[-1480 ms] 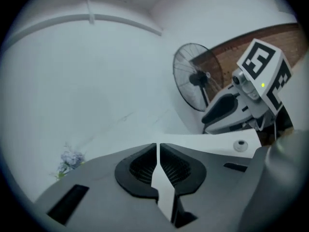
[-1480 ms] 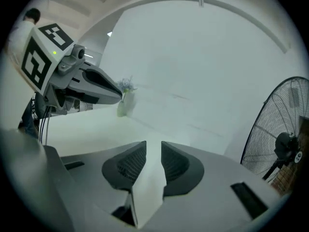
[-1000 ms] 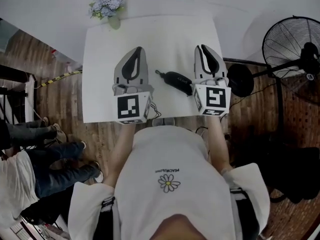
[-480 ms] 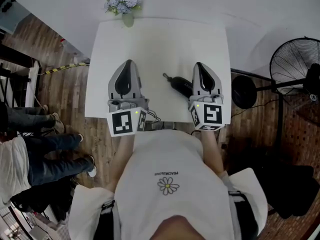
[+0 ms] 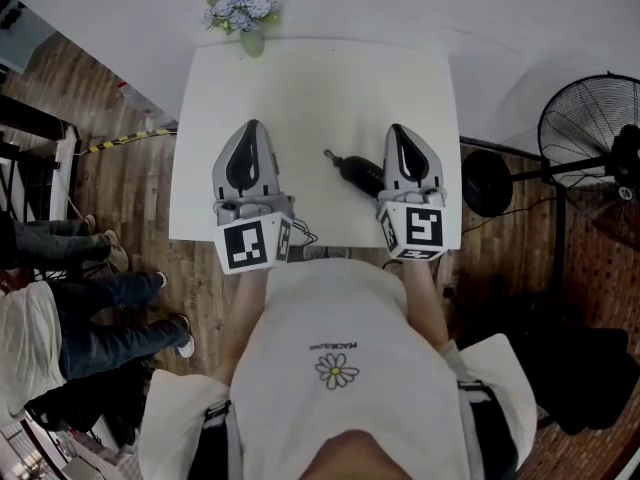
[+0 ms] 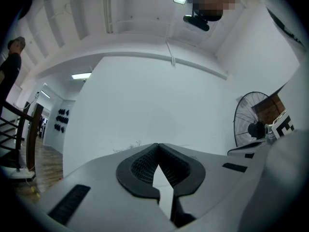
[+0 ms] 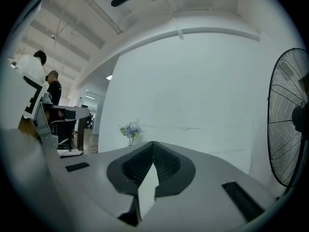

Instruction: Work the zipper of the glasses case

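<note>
Scanning from the left, a few bystanders (image 5: pixel 70 308) stand well apart from the action. Over the near-left part of the white table (image 5: pixel 320 83) hangs the left gripper (image 5: pixel 250 128), its fingers pressed together tip to tip and pinching nothing. Its own view looks past the closed pads at bare wall, with no case in sight.

Moving to the middle, the glasses case (image 5: pixel 360 170) is a small dark oblong lying flat on the table between the two grippers. It sits well clear of the left one and just beside the right one, with a thin tab (image 5: pixel 328 154) poking out of its left end. From this height I can't tell whether that tab is the zipper pull, or whether the zip is run shut or drawn open.

On to the right gripper (image 5: pixel 398 131), whose fingers are likewise shut on each other with nothing between them. Its view aims over the table at the flower vase (image 5: pixel 243 13) on the far edge, with the standing fan (image 5: pixel 590 128) off to the right.

So how far along are we? Neither tool touches the case. This scene would fit a case waiting to be gripped just as well as one set down with the zipper work over, and the pictures don't decide between them.
</note>
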Demonstrator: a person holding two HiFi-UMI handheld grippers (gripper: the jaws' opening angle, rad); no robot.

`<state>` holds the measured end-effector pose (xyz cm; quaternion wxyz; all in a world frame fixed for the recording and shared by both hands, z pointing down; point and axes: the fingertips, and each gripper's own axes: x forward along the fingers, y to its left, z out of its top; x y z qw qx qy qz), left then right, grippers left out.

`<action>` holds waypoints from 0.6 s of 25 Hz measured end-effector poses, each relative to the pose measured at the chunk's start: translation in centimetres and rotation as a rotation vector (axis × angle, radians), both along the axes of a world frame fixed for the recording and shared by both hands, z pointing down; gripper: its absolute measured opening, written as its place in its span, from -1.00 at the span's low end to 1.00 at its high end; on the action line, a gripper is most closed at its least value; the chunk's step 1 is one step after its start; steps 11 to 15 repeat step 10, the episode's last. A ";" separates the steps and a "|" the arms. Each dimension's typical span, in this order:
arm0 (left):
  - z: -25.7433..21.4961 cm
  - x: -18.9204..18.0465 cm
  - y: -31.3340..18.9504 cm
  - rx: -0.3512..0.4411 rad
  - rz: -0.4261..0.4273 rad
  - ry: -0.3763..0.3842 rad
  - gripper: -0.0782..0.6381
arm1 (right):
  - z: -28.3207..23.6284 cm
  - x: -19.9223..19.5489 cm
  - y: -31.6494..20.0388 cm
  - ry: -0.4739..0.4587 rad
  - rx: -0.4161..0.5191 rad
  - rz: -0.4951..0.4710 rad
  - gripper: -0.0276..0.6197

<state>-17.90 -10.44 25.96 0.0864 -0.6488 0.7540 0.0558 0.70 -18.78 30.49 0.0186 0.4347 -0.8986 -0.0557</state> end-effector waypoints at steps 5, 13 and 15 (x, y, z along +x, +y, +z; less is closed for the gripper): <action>0.0 -0.1 -0.5 -0.002 0.003 -0.008 -0.74 | 0.1 0.3 -0.5 0.006 -0.002 0.012 -0.89; 0.3 0.0 -1.1 -0.008 0.003 -0.013 -0.74 | 0.6 0.5 -1.0 0.015 -0.006 0.017 -0.89; 0.3 0.0 -1.1 -0.008 0.003 -0.013 -0.74 | 0.6 0.5 -1.0 0.015 -0.006 0.017 -0.89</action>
